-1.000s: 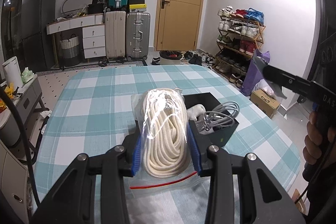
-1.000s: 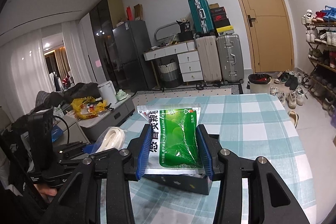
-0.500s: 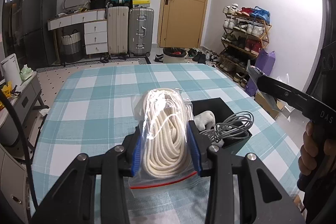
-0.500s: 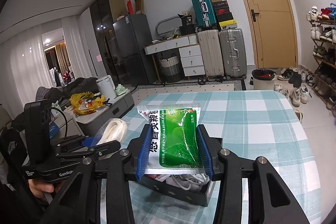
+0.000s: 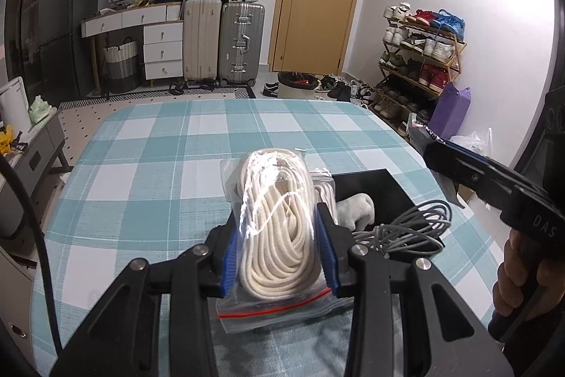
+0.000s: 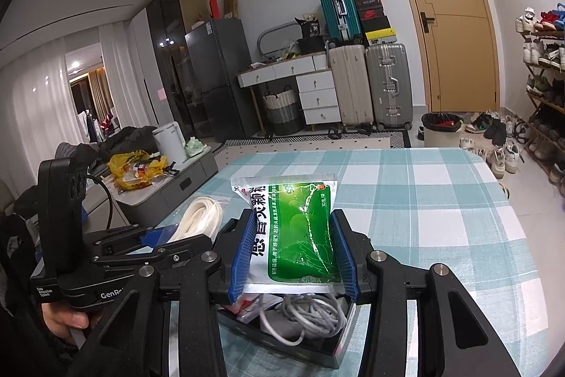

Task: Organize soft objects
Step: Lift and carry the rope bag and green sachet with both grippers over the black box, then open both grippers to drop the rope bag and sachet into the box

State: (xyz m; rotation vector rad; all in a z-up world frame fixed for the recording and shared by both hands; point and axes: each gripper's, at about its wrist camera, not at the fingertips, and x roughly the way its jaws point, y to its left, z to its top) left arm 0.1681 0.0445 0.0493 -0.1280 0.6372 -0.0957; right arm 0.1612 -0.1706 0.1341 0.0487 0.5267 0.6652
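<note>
L gripper (image 5: pixel 279 246) is clamped on the rope bag (image 5: pixel 277 232), a clear zip bag w/ a cream coil inside, held upright above the bench (image 5: pixel 148 172) just left of the black bin (image 5: pixel 385 186). R gripper (image 6: pixel 293 253) is clamped on the green pouch (image 6: pixel 300 232), hanging right over the bin (image 6: pixel 282 341), which already holds a grey cable (image 6: pixel 307 310) and a white cloth (image 5: pixel 356 207).

Likely step: drop both soft packs into the bin. The pouch looks closest, so lower it first, flat onto the cable, and open only once its bottom edge is inside the rim. The cable loops spill over the near wall in the L view; pressing the pouch down on them should keep them in. Then bring the rope bag over the free far part, tip it sideways so it lies flat, not on end. The bag is slick and bulky, so it may slide; release low. Keep the grippers apart so they don't collide over the bin.
</note>
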